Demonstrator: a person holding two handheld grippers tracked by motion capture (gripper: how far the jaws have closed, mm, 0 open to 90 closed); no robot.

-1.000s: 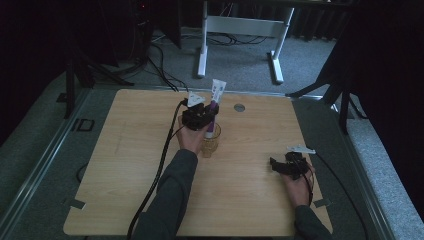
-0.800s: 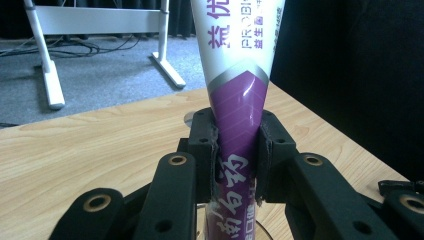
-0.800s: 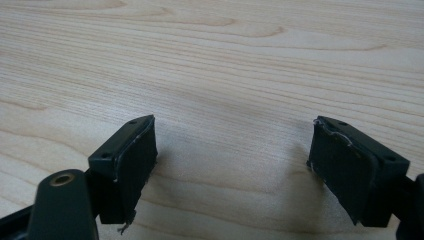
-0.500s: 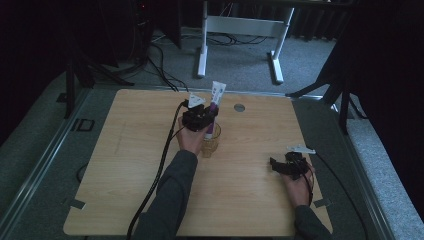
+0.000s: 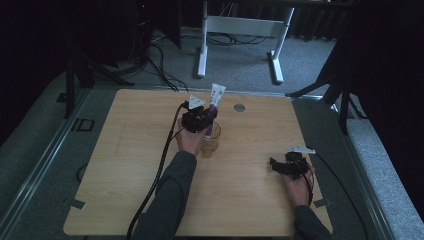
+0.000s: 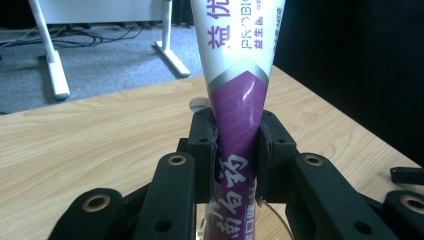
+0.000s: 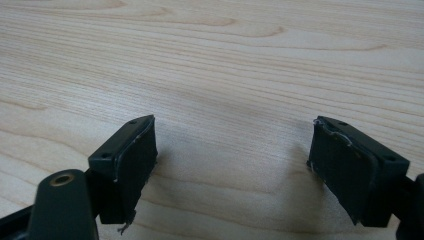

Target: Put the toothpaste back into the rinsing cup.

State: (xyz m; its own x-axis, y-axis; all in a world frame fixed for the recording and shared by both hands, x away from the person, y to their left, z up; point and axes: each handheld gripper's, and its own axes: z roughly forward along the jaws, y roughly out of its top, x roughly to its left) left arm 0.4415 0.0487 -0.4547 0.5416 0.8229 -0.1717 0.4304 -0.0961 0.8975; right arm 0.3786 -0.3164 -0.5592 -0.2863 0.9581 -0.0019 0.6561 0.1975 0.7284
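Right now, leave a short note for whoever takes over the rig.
Left hand-held gripper: shut on the toothpaste tube, held upright, wide crimped end up, over the glass cup near the table's middle.
Right hand-held gripper: open, nothing between the jaws, low over the bare wooden table at the person's right.
Done: tube gripped and brought to the cup; its lower end looks to be inside the rim, but whether it rests on the bottom cannot be told.
Left: probably lower the tube fully, release it, and draw the left gripper clear.
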